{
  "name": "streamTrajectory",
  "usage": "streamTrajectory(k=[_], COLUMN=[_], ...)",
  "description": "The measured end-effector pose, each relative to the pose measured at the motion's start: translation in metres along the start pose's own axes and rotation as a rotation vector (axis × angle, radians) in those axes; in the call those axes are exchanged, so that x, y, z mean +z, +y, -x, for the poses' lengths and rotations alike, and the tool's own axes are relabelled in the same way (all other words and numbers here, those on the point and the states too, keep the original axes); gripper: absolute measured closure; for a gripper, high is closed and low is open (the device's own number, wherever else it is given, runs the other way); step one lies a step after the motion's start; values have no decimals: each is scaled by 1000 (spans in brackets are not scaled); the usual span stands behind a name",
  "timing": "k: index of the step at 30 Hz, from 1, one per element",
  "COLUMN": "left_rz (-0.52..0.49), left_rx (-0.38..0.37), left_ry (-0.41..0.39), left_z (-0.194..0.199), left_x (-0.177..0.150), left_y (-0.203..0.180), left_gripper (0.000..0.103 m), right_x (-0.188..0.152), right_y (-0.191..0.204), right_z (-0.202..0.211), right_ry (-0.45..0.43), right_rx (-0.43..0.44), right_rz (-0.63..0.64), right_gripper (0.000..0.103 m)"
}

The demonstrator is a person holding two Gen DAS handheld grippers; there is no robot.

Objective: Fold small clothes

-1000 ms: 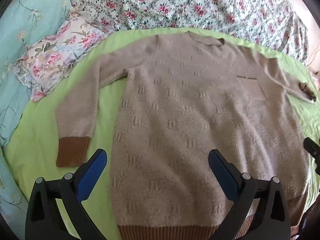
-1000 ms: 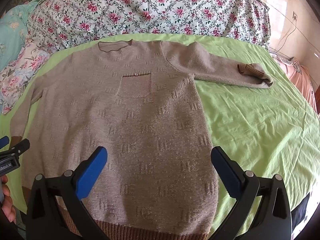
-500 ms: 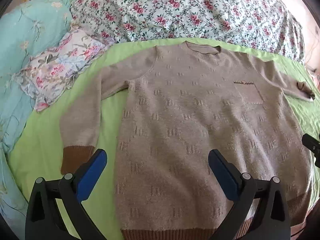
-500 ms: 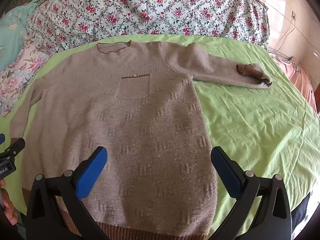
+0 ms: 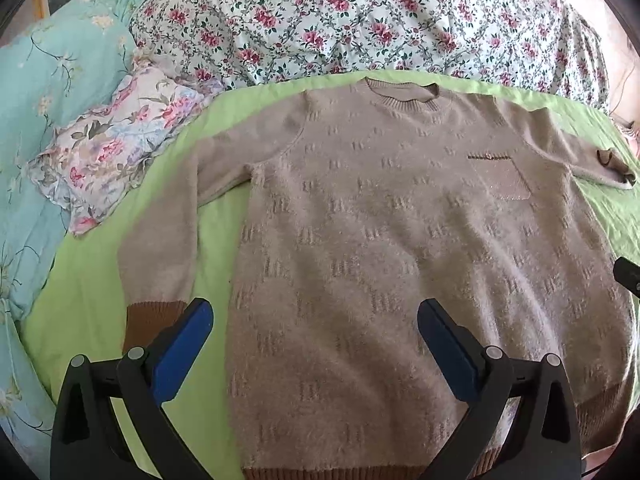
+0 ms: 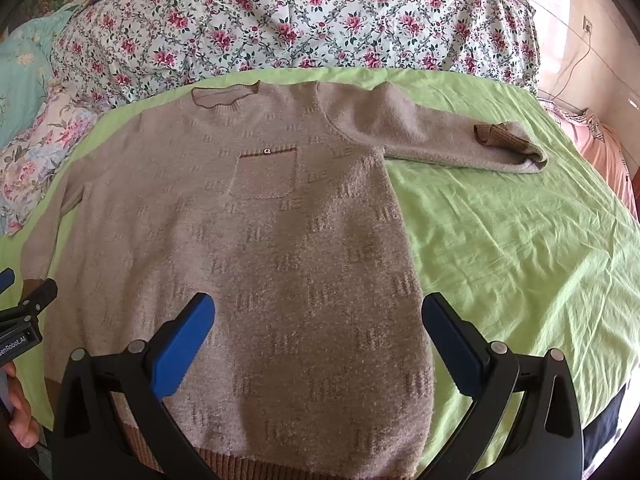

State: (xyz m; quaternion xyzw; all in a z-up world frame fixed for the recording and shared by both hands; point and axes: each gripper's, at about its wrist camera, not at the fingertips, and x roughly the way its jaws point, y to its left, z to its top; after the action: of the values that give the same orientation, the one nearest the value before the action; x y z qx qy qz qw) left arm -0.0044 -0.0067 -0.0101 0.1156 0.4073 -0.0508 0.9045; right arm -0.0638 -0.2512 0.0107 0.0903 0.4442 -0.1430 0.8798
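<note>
A beige knit sweater (image 5: 400, 248) with brown cuffs and hem lies flat, front up, on a green sheet (image 5: 92, 280); it also shows in the right wrist view (image 6: 272, 264). Its left sleeve hangs down with a brown cuff (image 5: 150, 320). Its right sleeve (image 6: 440, 140) stretches out sideways with the cuff rolled. My left gripper (image 5: 314, 328) is open and empty above the lower left body. My right gripper (image 6: 318, 320) is open and empty above the lower right body. The left gripper's edge shows in the right wrist view (image 6: 24, 312).
A floral quilt (image 6: 300, 16) is bunched at the head of the bed. A floral pillow (image 5: 116, 152) and a teal cover (image 5: 44, 92) lie at the left. The green sheet (image 6: 520, 260) stretches right of the sweater to the bed edge.
Both grippers have drawn back and risen a little, so the sweater sits lower and smaller in view. Both stay open. The sweater has not moved.
</note>
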Motion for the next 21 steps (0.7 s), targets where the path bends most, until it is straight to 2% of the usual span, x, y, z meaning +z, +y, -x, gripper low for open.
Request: streamTrajectory(k=[21], left_rz=[-7], left_rx=[-14], left_ry=[3], left_z=[-7], left_x=[19], left_y=[-10], left_gripper=[1], right_x=[14], right_y=[-16], right_z=[-5], right_ry=[-7], right_rx=[22], right_rz=[-46], right_gripper=[0])
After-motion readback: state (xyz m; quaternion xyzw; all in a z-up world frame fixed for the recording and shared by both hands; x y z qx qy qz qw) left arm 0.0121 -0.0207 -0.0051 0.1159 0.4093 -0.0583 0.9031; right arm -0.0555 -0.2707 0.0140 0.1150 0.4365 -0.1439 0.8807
